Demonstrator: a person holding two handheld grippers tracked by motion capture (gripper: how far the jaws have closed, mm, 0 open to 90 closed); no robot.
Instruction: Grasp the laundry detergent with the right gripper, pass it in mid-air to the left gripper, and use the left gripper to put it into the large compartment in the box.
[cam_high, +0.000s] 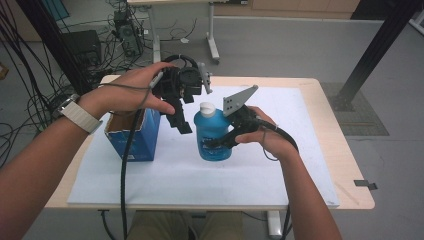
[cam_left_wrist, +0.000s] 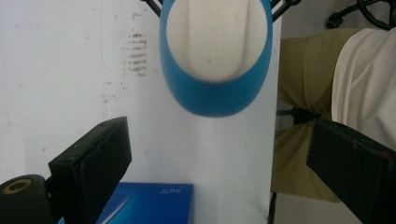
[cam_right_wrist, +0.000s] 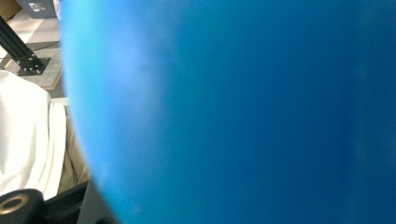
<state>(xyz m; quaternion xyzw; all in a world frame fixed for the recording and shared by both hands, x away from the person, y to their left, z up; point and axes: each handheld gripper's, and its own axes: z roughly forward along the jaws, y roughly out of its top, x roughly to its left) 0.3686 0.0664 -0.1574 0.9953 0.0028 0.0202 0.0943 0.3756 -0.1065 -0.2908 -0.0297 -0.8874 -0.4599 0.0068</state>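
High view had the right gripper (cam_high: 220, 143) pinching the low body of the smooth blue plastic bottle with a white cap (cam_high: 213, 131), standing upright mid-board on the white foam board (cam_high: 165, 175). Its long axis ran vertical, so the left gripper (cam_high: 182, 125), jaws spread and empty, sat closest to the cap, slightly above and left. Blue cardboard box (cam_high: 134, 136) stood open near the board's left edge.
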